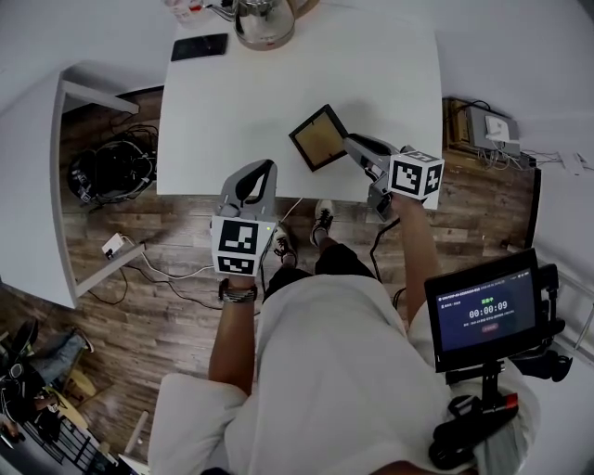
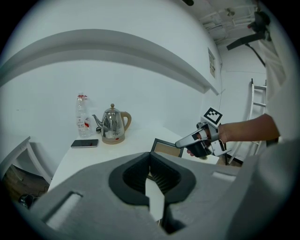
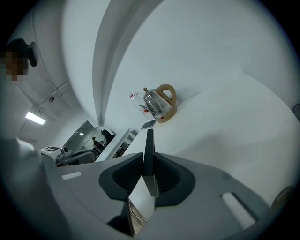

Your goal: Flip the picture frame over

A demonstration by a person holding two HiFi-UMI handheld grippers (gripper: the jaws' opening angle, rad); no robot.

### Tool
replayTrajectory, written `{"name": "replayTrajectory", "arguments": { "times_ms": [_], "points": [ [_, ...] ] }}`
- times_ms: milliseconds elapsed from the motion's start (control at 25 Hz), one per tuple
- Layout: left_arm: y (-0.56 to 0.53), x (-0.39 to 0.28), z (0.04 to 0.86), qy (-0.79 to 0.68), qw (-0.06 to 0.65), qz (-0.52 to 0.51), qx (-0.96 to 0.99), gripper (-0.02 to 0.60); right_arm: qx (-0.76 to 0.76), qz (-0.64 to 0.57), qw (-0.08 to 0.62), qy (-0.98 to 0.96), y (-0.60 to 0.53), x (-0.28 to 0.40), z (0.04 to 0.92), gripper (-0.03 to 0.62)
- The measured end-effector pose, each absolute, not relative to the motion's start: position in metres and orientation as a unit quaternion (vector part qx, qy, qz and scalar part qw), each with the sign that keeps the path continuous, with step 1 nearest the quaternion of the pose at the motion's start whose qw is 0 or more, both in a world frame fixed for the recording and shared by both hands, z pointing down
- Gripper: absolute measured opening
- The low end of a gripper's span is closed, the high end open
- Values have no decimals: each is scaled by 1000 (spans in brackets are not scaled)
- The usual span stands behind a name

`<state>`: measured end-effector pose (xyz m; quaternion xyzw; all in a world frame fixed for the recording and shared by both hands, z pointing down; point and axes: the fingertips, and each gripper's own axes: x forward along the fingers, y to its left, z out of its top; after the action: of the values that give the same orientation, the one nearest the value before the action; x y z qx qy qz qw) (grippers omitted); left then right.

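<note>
Head view: the picture frame sits over the near right part of the white bench, turned like a diamond, with a dark border around a tan panel. The right hand-held gripper has its jaws closed on the frame's right-hand edge — the right gripper view shows that edge standing upright between the two pads, pinched on both sides. In the left gripper view the frame is tipped up with its tan face towards that camera. Its lower edge is hidden behind the gripper body, so I cannot tell whether it touches the bench. The left hand-held gripper hovers at the bench's near edge, left of the frame and apart from it — its jaws meet at the tips with nothing between them. At the far end of the bench stand a steel kettle and a clear bottle, with a black phone lying flat just beside them.
</note>
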<state>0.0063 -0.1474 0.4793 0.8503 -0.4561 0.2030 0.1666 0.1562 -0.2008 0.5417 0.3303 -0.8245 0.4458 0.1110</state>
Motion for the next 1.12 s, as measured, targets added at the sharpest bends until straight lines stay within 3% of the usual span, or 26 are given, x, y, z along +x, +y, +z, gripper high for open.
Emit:
{"name": "replayTrajectory", "arguments": {
  "times_ms": [480, 1120],
  "points": [
    [-135, 12, 480, -450, 176, 204, 852, 5, 324, 472, 112, -812, -180, 183, 574, 75],
    [-129, 19, 487, -437, 185, 215, 854, 5, 369, 382, 263, -805, -162, 194, 613, 69]
  ]
}}
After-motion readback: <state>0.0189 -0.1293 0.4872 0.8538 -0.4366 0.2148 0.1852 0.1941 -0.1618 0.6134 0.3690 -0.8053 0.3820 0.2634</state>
